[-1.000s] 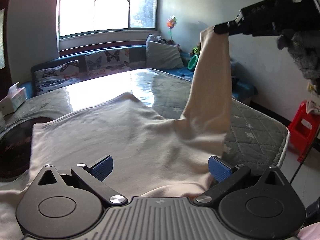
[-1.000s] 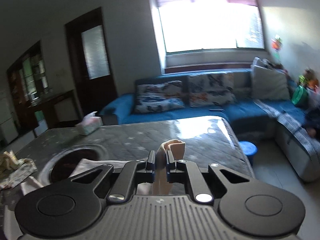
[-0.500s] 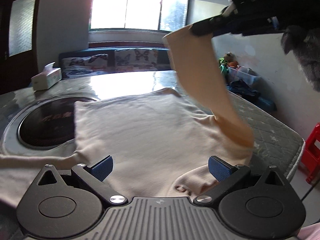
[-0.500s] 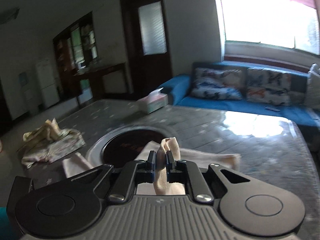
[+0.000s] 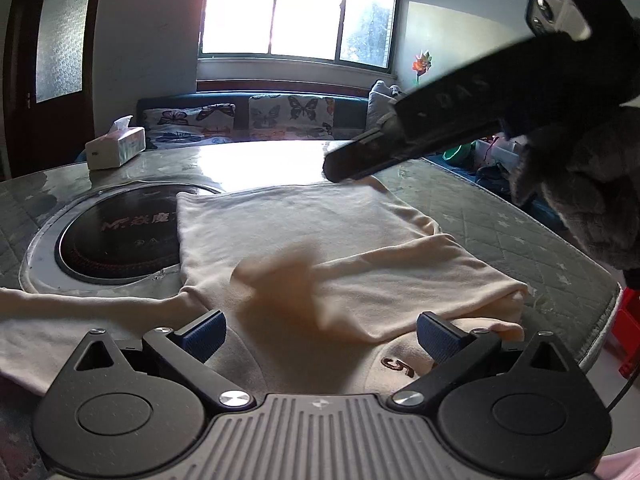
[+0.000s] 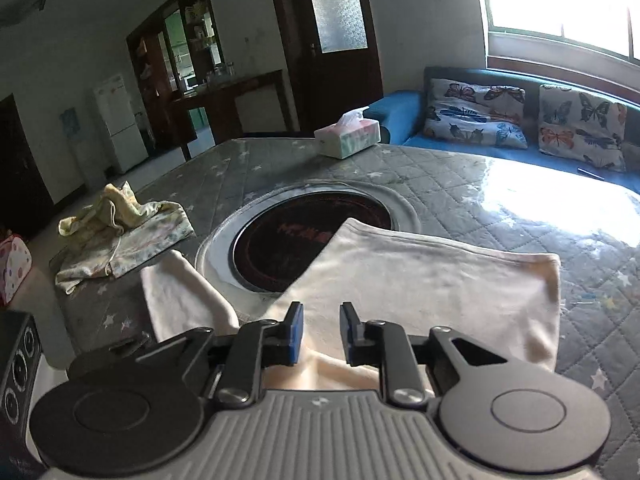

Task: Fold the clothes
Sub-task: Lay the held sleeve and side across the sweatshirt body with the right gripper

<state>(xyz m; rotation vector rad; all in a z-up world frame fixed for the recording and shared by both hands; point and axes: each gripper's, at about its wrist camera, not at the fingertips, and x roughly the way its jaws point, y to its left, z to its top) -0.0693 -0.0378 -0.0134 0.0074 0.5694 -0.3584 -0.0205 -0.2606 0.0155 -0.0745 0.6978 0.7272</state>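
Cream shirt [image 5: 312, 240] shows "5"; right tongs [image 6: 320, 330] just opening, left tongs [image 5: 320, 334] wide.

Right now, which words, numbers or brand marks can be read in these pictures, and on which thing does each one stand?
"DAS": embossed on the side of the right gripper.
"5": dark embroidered mark on the cream shirt, near its neck.
"M" followed by Chinese characters: reddish print on the round cooktop; too blurred to read fully.
Tissue box: no readable print.

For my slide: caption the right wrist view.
Right gripper jaws just opened, releasing the cream shirt sleeve onto it.
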